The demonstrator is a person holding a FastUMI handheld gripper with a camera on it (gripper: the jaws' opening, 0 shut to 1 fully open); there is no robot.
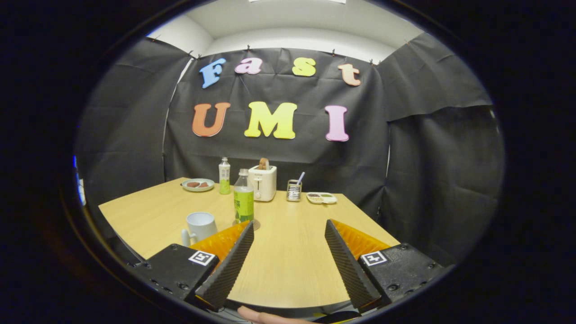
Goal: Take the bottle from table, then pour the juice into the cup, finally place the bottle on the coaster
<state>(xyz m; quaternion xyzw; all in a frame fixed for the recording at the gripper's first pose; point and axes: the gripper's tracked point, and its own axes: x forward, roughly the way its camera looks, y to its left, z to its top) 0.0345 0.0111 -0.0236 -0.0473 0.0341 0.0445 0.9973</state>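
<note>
Here, fingers (288,265) spread wide over the light wooden tabletop (292,252), holding nothing.
Just beyond the left finger stand the white ceramic mug (200,226) and the clear plastic bottle of green juice (243,196), upright on a small round coaster (254,223); it is probably light, smooth and slightly squeezable, so grip mid-body at the label.

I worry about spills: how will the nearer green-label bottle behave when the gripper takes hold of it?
The bottle is tall and narrow and seems to stand on a small coaster, so a sideways nudge could probably tip it. It looks nearly full, so likely heavy for its size. Its clear wall may flex under a squeeze. The gripper is open, short of it.
</note>
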